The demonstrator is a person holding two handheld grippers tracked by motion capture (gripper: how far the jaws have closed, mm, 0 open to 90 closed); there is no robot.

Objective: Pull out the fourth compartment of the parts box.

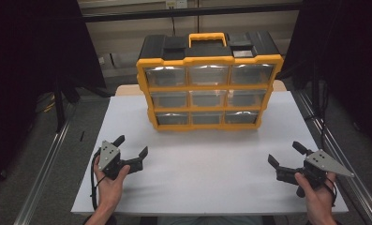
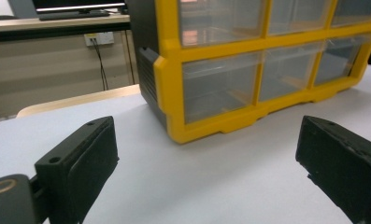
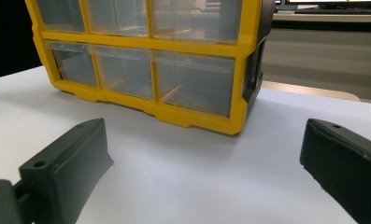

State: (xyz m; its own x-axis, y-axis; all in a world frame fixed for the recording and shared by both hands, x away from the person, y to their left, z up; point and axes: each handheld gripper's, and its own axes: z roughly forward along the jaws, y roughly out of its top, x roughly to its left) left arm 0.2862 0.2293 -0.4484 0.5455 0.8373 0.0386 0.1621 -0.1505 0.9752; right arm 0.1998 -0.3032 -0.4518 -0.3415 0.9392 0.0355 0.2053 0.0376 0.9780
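Note:
A yellow and black drawer cabinet [image 1: 207, 82] with clear plastic drawers stands upright at the back middle of the white table [image 1: 202, 164]. All its drawers look closed. My left gripper [image 1: 131, 146] rests low over the table at the front left, open, nothing between its jaws. My right gripper [image 1: 286, 153] is at the front right, open and empty too. The left gripper view looks at the cabinet's lower left corner [image 2: 174, 126] from between the wide-apart left gripper [image 2: 206, 154] jaws. In the right gripper view the cabinet's lower right corner [image 3: 234, 123] stands beyond the spread right gripper [image 3: 204, 154].
The cabinet has a yellow carry handle [image 1: 207, 37] on top. Metal rails [image 1: 48, 159] run along both sides of the table. A wooden edge [image 2: 75, 100] shows behind the white top. Bare white surface lies between the grippers and the cabinet.

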